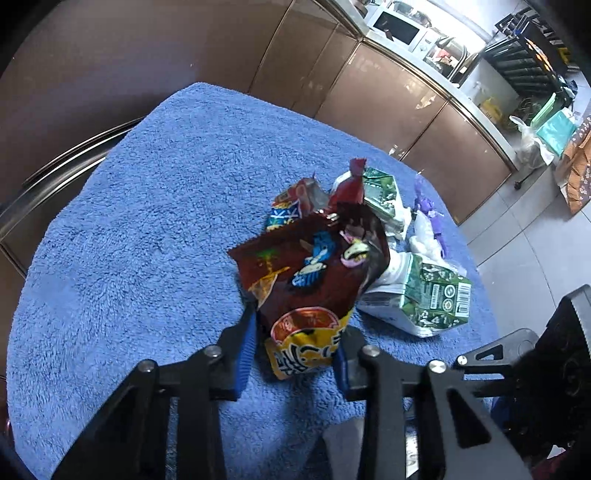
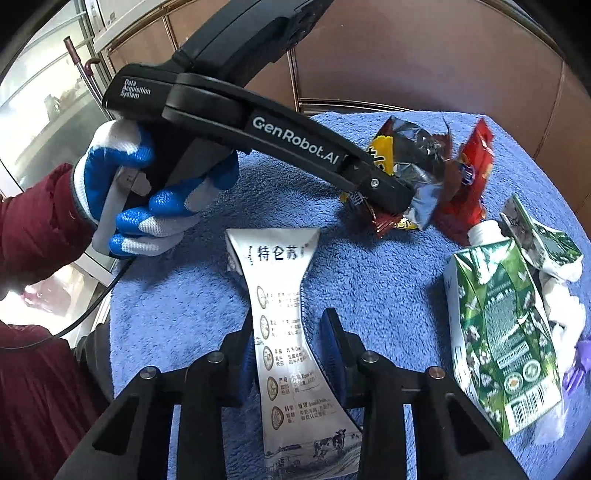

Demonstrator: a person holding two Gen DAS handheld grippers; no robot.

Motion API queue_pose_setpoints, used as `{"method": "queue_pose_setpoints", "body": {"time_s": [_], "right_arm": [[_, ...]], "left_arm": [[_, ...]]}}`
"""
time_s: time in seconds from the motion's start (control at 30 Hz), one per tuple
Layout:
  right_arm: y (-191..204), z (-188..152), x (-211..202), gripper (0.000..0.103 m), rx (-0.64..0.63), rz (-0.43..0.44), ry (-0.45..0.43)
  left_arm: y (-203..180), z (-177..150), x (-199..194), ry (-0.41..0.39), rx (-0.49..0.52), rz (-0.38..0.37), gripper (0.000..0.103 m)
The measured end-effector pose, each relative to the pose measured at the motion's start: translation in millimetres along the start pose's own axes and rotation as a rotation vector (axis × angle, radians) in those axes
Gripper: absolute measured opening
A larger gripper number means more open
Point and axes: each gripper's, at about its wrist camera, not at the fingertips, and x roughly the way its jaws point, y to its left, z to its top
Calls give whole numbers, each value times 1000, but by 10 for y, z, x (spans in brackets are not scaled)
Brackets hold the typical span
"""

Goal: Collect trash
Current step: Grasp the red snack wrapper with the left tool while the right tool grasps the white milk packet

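My left gripper [image 1: 297, 347] is shut on a dark brown and yellow snack bag [image 1: 314, 273] and holds it above the blue towel [image 1: 147, 221]. The right wrist view shows that gripper [image 2: 400, 206] with the crumpled bag [image 2: 410, 162]. My right gripper [image 2: 286, 350] is shut on a flattened white milk carton [image 2: 284, 314] with printed text. A green milk carton [image 2: 498, 325] lies at the right. A crushed green carton [image 2: 539, 240], a red wrapper [image 2: 472, 177] and white tissue [image 2: 565, 306] lie near it.
Brown cabinets [image 1: 388, 96] stand behind the table. A counter holds a microwave [image 1: 399, 27]. A person's gloved hand [image 2: 155, 195] holds the left gripper. A purple scrap [image 2: 580, 362] lies at the far right. Grey floor tiles [image 1: 535, 240] are on the right.
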Motion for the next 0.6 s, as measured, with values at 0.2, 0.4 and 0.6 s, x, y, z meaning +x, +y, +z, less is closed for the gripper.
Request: {"method": "queue_pose_setpoints", "body": {"time_s": [0.2,0.4,0.6], "right_arm": [[17,-163,-213,28,71,0,-31],[-1,-318,-540,28,169,-13,-129],[-41,-557,-992,28,251,-71,-243]], "left_arm": [[-15,-62,-126,-37,-29,8,25],[-35,-129,-428,-84,-44,-8,25],[-174,-166,-788,-136,-14,-23,25]]}}
